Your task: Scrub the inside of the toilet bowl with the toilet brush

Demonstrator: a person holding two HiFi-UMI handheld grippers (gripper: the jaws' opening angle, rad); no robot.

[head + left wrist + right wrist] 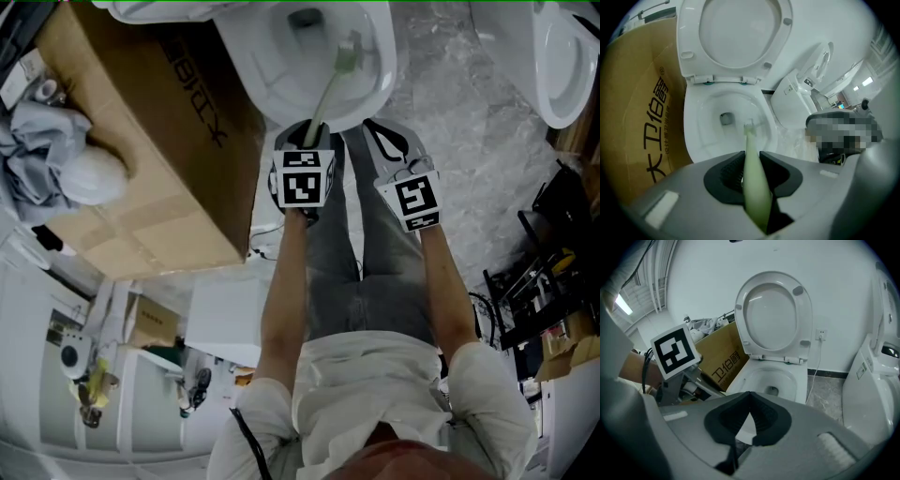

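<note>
Head view: from your head, steeply down onto the toilet bowl. Left gripper view: close over that bowl's rim, facing in. Right gripper view: farther back, facing its raised lid. All share bowl, cardboard box.

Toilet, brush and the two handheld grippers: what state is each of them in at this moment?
toilet seat: raised upright.
toilet bowl: uncovered, brush head inside it.
toilet brush: clamped by its handle, head down in the bowl.
left gripper: shut on the toilet brush.
right gripper: shut, nothing between its jaws.
</note>
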